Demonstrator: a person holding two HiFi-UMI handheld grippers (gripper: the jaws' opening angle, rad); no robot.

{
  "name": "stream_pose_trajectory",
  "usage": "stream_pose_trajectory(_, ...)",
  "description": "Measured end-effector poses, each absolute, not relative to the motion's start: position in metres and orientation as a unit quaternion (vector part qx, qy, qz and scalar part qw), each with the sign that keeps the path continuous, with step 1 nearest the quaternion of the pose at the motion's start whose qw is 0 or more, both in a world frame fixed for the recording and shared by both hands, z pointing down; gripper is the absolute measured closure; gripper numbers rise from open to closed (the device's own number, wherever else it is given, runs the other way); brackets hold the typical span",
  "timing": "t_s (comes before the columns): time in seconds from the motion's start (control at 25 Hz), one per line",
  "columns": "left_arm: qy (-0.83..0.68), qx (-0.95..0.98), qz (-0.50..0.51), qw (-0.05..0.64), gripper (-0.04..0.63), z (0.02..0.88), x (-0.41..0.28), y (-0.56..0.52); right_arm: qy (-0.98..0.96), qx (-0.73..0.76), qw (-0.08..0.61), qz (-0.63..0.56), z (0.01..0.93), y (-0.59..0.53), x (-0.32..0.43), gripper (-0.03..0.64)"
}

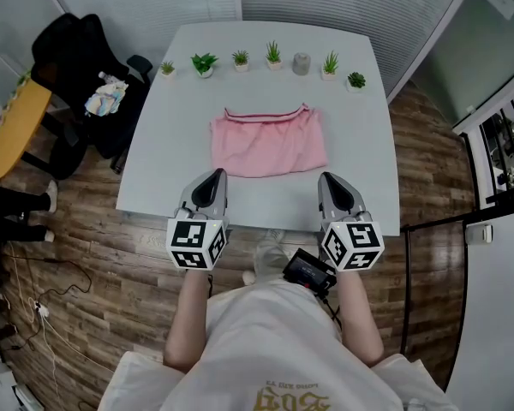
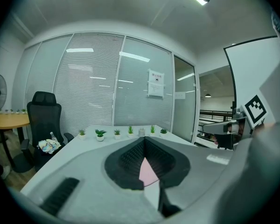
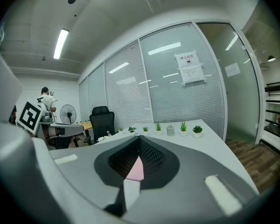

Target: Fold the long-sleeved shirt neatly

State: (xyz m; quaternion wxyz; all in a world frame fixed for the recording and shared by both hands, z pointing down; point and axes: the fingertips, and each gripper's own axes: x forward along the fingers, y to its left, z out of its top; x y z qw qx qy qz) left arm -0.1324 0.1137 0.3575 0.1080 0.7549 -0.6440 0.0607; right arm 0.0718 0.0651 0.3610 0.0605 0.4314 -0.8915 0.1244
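On the white table (image 1: pixel 351 199), midway across and nearer the far side than you, the pink shirt (image 1: pixel 268 142) lies as a compact rectangle with its trimmed neckline on the far edge and no sleeve showing, so it looks largely folded. What remains is probably one more fold or a tidy-up. The near edge runs a little uneven, and the right near corner sits lower than the left. If you fold again, open both jaws before you reach in, pinch the two near corners at matching points, lift them together and level, and lay that edge squarely along the neckline so nothing bunches underneath. Your left gripper (image 1: pixel 214 176) and right gripper (image 1: pixel 331 179) sit side by side over the table's near edge, one in front of each near corner of the shirt and close to it. Both have their jaws pressed together on nothing. The pink sliver in each gripper view is the cloth lying beyond the tips. Both point away from you, tipped slightly downward, with your forearms reaching straight out and roughly parallel.
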Motion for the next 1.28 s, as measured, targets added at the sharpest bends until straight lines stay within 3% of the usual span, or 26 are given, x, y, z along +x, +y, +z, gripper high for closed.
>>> stream_pose_trajectory(1.28, -0.638, 0.758, 0.063, 0.125, 0.589, 0.370, -0.135, 0.109, -0.896, 0.418, 0.078, 0.125, 0.369, 0.062, 0.063, 0.606)
